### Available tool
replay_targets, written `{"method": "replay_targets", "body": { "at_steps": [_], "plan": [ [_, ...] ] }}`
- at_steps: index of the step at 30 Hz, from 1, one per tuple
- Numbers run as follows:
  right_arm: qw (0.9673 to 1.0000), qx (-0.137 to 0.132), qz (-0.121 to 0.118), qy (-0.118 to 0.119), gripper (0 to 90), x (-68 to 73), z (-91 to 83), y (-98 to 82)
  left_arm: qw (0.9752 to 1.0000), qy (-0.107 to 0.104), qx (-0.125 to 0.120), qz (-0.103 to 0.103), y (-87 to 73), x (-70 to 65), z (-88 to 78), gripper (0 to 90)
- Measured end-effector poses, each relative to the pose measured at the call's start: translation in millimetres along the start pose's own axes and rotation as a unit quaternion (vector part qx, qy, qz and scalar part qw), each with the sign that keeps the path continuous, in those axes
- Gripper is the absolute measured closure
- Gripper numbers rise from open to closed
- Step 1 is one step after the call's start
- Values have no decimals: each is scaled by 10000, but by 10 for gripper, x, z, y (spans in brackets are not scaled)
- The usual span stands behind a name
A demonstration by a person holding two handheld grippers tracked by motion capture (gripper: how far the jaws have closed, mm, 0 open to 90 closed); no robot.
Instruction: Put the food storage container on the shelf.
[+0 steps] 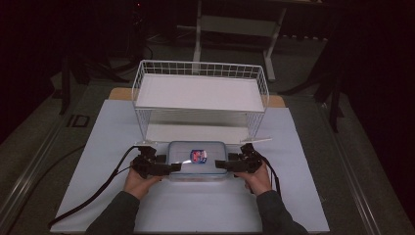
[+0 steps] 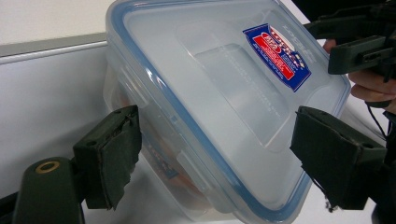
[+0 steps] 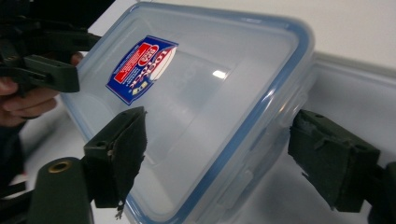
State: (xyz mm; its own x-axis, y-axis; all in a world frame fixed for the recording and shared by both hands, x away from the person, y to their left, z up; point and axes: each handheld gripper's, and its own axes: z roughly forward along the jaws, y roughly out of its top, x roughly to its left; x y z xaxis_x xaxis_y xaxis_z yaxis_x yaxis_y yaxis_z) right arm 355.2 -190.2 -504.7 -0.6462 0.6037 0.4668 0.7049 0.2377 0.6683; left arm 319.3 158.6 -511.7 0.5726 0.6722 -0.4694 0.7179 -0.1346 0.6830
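A clear plastic box [image 1: 197,160] with a blue-rimmed snap lid and a red-and-blue sticker [image 1: 197,155] is sitting on the white worktop [image 1: 112,147], just in front of the white wire rack [image 1: 200,93]. The left gripper [image 1: 175,167] is coming at the box's left end and the right gripper [image 1: 221,164] at its right end, each held in a hand reaching in from the near edge. In the left gripper view the jaws are standing spread, one pad [image 2: 112,154] beside the box's side wall and the other over the lid, with daylight showing between pads and plastic; the right gripper view is showing the same, its pad [image 3: 122,154] apart from the lid [image 3: 196,93]. So neither gripper is pinching anything; the box is simply lying between open jaws. The risk from here looks to be the smooth, rounded plastic: if the jaws are closing on the lid edge or a corner instead of a flat wall, the box may be squirting out or tipping. Uneven pressure from the two sides could be skewing it toward the rack's legs, and catching a lid clip [image 2: 135,86] might be popping it loose.
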Motion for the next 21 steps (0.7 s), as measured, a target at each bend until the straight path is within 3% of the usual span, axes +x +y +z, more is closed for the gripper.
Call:
{"method": "replay_targets", "body": {
  "at_steps": [6, 10, 18, 21],
  "plan": [
    [9993, 112, 284, 224, 188, -70, 14, 6, 10000, -30, 19, -48, 8, 9, -4, 180],
    [9966, 236, 615, 494, 184, -118, 59, 0, 10000, -53, 40, -46, 13, 19, -8, 183],
    [9958, 132, 738, 519, 244, -134, 29, -16, 9994, -110, -57, -330, 28, 62, -65, 258],
    [9958, -74, 679, 611, 313, -133, -37, -75, 9993, -100, -123, -344, 20, 44, -129, 368]
  ]
}}
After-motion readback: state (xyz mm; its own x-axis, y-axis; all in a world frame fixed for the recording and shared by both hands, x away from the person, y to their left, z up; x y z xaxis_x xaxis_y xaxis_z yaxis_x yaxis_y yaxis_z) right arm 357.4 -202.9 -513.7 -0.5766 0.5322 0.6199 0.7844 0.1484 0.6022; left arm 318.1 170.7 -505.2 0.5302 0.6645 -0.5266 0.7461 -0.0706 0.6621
